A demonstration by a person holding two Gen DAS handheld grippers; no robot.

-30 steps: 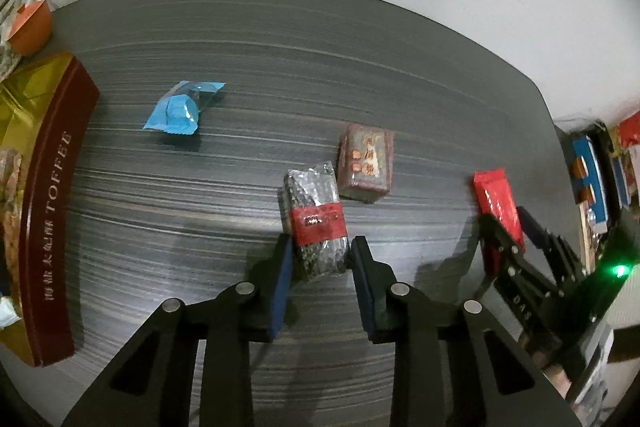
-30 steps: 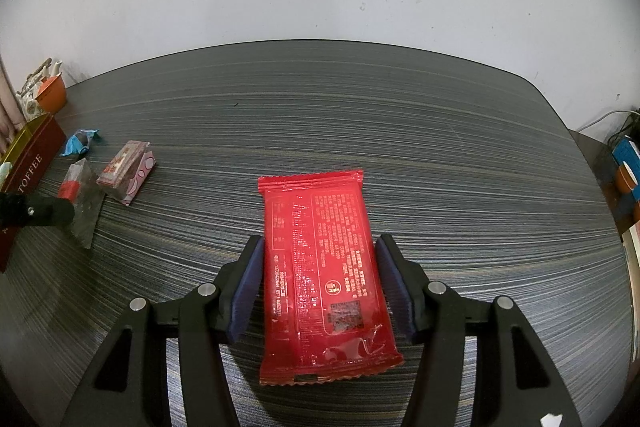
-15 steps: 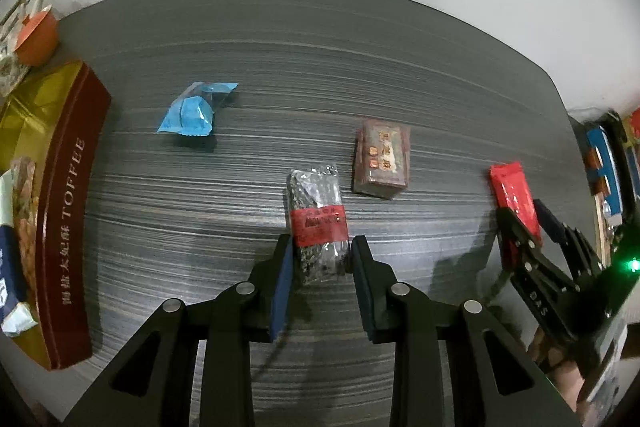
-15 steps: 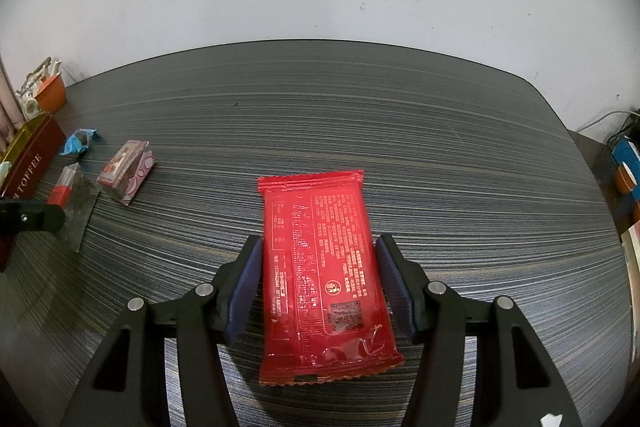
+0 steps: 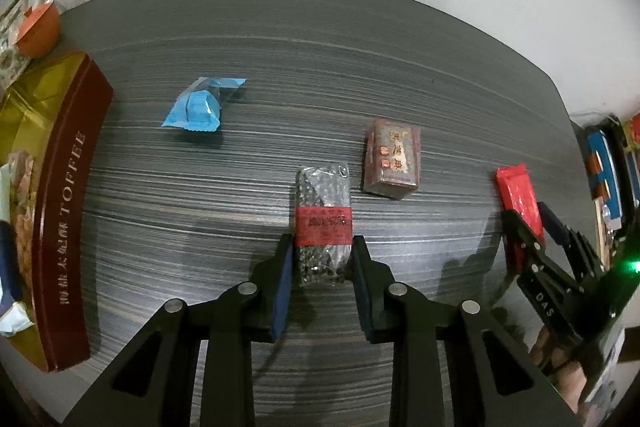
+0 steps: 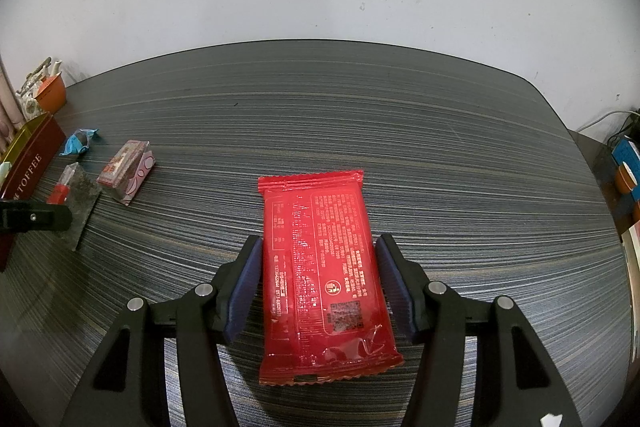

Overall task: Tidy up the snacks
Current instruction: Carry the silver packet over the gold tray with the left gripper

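Two grippers work over one dark striped table, the biggest thing in both views. Next in size is the toffee box, maroon outside and gold inside, well off to the left of the left gripper's fingers, with a few wrapped snacks lying in it.

Between the right gripper's fingers lies the red packet, flat on the table and printed side up. Its far end reaches well past the fingertips, its near end back toward the camera. Both blue pads sit right against its long edges — the left pad looks to be touching, the right one touching or just shy of it — so I cannot tell whether they press or only bracket it.

The left gripper has its fingers closed in on the dark bar, a clear-wrapped bar with a red band. The pads pinch its near end on both sides, and the banded part and far end stick out beyond the tips.

Just beyond and to the right of those tips sits a small brown box, close to the bar but apart from it. Farther ahead and to the left lies a blue candy, alone on the table between the fingers and the toffee box.
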